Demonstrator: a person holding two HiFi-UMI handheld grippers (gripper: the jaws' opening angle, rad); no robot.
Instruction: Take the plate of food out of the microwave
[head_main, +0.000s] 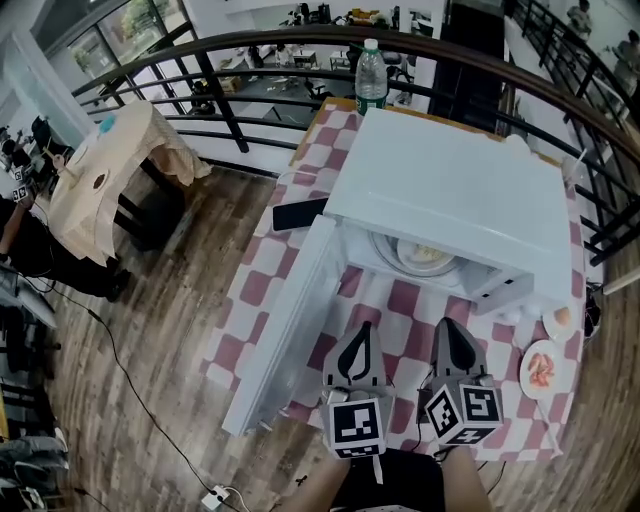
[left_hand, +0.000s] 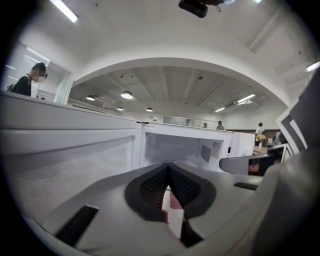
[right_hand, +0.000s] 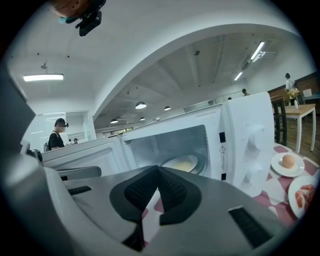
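Observation:
The white microwave (head_main: 450, 190) stands on a red-and-white checked table, its door (head_main: 285, 330) swung wide open to the left. Inside, on the turntable, lies a pale plate of yellowish food (head_main: 422, 256), which also shows in the right gripper view (right_hand: 184, 163). My left gripper (head_main: 362, 330) and right gripper (head_main: 448, 326) hover side by side in front of the open cavity, short of it, both pointing at it. Each is shut with nothing between the pads (left_hand: 168, 169) (right_hand: 158, 171). In the left gripper view the cavity (left_hand: 180, 147) shows, but the plate is hidden behind the jaws.
The open door (left_hand: 65, 155) stands close on the left of my left gripper. A small plate with an egg (head_main: 560, 320) and a plate of red food (head_main: 542, 368) sit right of the microwave. A black phone (head_main: 298, 213) and a water bottle (head_main: 371, 75) lie further back. A railing runs behind the table.

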